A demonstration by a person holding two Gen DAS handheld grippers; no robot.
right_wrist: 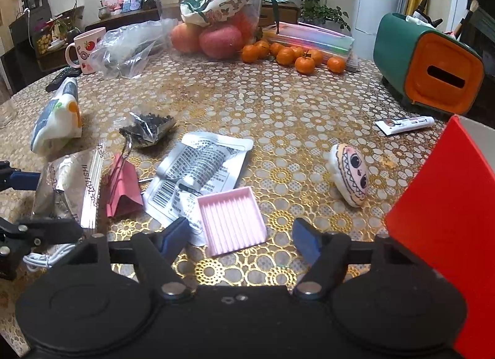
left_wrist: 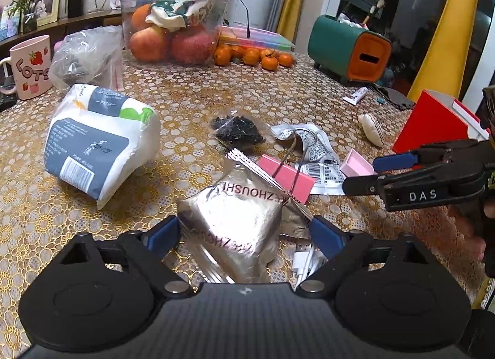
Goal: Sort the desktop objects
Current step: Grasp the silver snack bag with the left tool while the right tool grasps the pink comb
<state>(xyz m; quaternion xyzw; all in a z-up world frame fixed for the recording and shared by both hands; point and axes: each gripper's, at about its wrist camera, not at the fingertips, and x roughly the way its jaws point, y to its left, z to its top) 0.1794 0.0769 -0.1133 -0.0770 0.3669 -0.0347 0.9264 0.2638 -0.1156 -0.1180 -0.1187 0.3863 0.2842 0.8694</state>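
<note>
1. Sorting looks barely begun; small things lie all over the table [right_wrist: 309, 117].
2. Left gripper [left_wrist: 244, 235] is open wide around the silver pouch [left_wrist: 238, 222], near the table's front edge, not pressing it.
3. Right gripper [right_wrist: 241, 240] is open, the pink tray [right_wrist: 232, 222] between its fingers, untouched.
4. A pink clip [left_wrist: 287, 178] and a white cable [left_wrist: 304, 258] crowd the pouch; a red box [right_wrist: 445, 222] stands close on the right.

Warm, fairly dim indoor light falls evenly on the table [left_wrist: 278, 96], shadows soft, glare on the silver foil pouch [left_wrist: 241, 219], both fisheye views bending strongly at the edges and slightly soft throughout.
</note>
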